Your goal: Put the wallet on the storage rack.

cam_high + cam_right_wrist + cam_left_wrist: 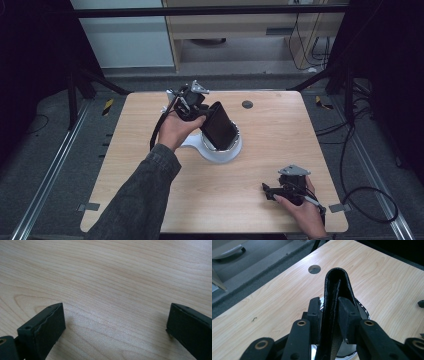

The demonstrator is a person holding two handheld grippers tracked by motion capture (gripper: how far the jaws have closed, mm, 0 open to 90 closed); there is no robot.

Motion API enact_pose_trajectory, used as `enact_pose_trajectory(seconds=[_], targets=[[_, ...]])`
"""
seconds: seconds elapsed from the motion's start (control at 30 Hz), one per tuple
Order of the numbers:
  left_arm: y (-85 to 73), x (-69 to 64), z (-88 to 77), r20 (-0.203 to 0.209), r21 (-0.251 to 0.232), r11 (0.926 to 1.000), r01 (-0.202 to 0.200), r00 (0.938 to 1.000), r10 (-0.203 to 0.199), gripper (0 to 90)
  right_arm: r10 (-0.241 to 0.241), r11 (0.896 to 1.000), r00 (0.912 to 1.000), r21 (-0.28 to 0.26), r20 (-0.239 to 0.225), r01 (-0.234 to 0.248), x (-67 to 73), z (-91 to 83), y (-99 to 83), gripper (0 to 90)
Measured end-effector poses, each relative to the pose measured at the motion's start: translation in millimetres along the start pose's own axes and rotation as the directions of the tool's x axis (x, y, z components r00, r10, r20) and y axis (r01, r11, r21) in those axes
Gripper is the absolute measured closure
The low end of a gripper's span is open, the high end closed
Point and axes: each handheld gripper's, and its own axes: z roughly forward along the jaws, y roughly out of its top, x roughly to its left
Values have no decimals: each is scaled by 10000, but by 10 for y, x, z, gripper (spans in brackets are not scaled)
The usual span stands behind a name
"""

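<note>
On the table: near the middle of the light wooden table top [150, 165], a white round dish with a shiny metal rim [222, 150] sits with a black folded leather wallet [220, 126] standing in it.
Wallet: it leans, its upper end tipped toward the left gripper [207, 116], its lower end inside the dish; in the left gripper view the black wallet [337, 290] rises between the two jaws with its folded edge on top.
Left gripper: in the left gripper view the left gripper [329, 312] has its two black jaws close together on either side of the wallet, the pads against the leather, so the wallet is clamped between them.
Left hand: the person's left hand [175, 131], with a dark grey sleeve [142, 195] behind it, grips the gripper body just left of the dish.
Right gripper: the right gripper [270, 190] lies near the table's near right corner, well apart from the dish; in the right gripper view the right gripper [115, 322] has its jaws spread wide with bare wood between them, holding nothing.
Right hand: the person's right hand [300, 212] rests at the near edge, around that gripper.
Table detail: a small round hole [247, 104] sits beyond the dish, toward the far edge.
</note>
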Motion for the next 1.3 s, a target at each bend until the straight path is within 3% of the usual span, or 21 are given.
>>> enact_pose_trajectory(seconds=[0.43, 0.67, 1.0, 1.2, 1.3], targets=[[0, 12, -27, -32, -236, 9997, 82, 10000, -82, 623, -53, 10000, 10000, -17, 5, 53, -2, 0, -1, 20], [13, 20, -115, -117, -713, 9974, 138, 9998, -147, 581, -46, 10000, 10000, -16, -3, 46, -2, 0, -1, 20], [53, -13, -208, -217, -1142, 9934, -75, 9998, 50, 515, -51, 10000, 10000, -5, 10, 51, -2, -1, -1, 20], [54, -72, -324, -356, -1582, 9866, -407, 9987, 355, 403, -50, 10000, 10000, -5, 9, 50, -2, -1, -1, 19], [33, -102, -370, -307, -1860, 9816, -431, 9988, 380, 297, -43, 10000, 10000, -4, -5, 43, -1, 1, 0, 18]])
